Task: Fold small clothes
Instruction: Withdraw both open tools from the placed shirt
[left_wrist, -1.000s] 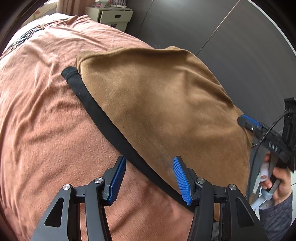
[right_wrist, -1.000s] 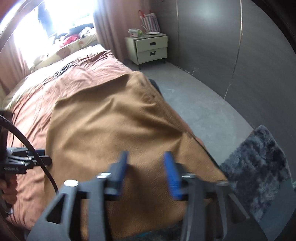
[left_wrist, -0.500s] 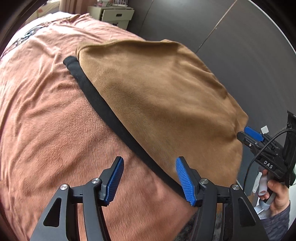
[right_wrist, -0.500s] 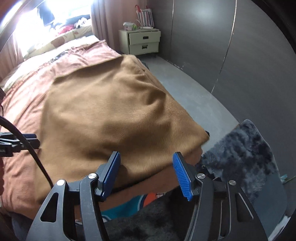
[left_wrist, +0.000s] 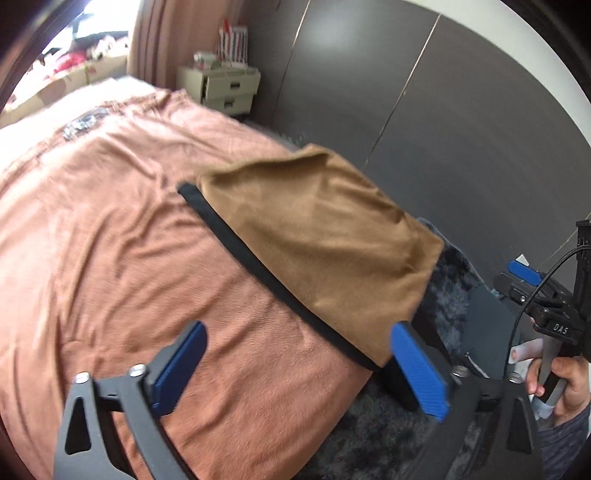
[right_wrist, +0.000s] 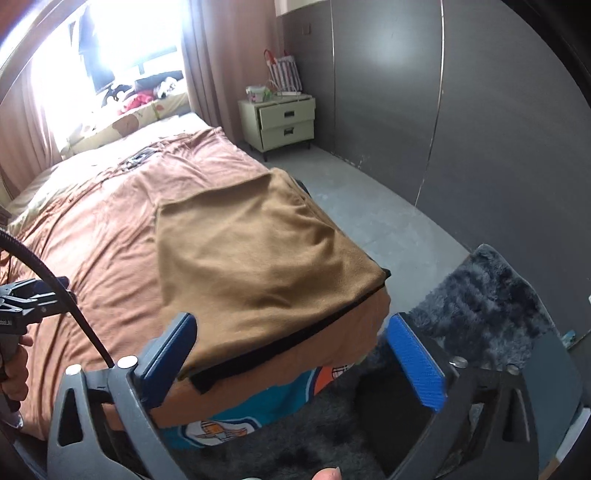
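While both grippers gape, brown garment (right_wrist: 258, 254) overhangs bed (right_wrist: 110, 229) corner.

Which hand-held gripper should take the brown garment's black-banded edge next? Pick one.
Right, probably: the right hand-held gripper is open with the black band of the brown garment between its fingers. The left hand-held gripper mostly faces bedspread.

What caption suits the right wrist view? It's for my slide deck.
Open right gripper hovers over a tan garment with a black band, spread flat on the bed's corner.
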